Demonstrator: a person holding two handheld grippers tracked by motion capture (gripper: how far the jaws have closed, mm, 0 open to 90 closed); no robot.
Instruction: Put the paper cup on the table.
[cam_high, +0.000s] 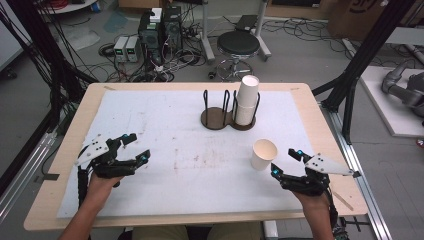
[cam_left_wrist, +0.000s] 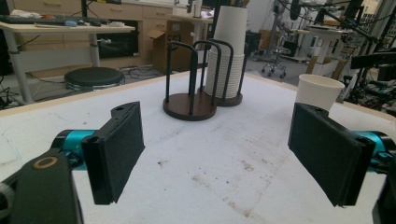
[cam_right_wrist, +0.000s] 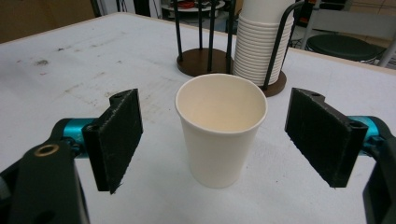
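I see one loose paper cup (cam_right_wrist: 221, 133) standing upright on the white surface (cam_high: 190, 165), near its right side: plain cream-white, tapered toward the base, rolled rim, open mouth up and nothing inside. My right gripper (cam_high: 286, 162) sits just near of it with its jaws spread wide, the cup ahead of the pads and untouched. My left gripper (cam_high: 140, 147) rests at the near left, well apart, jaws spread on nothing. Farther back stands one dark two-bay holder (cam_high: 220, 117); its right bay carries one stack of cups (cam_high: 246, 100), its left bay is bare.
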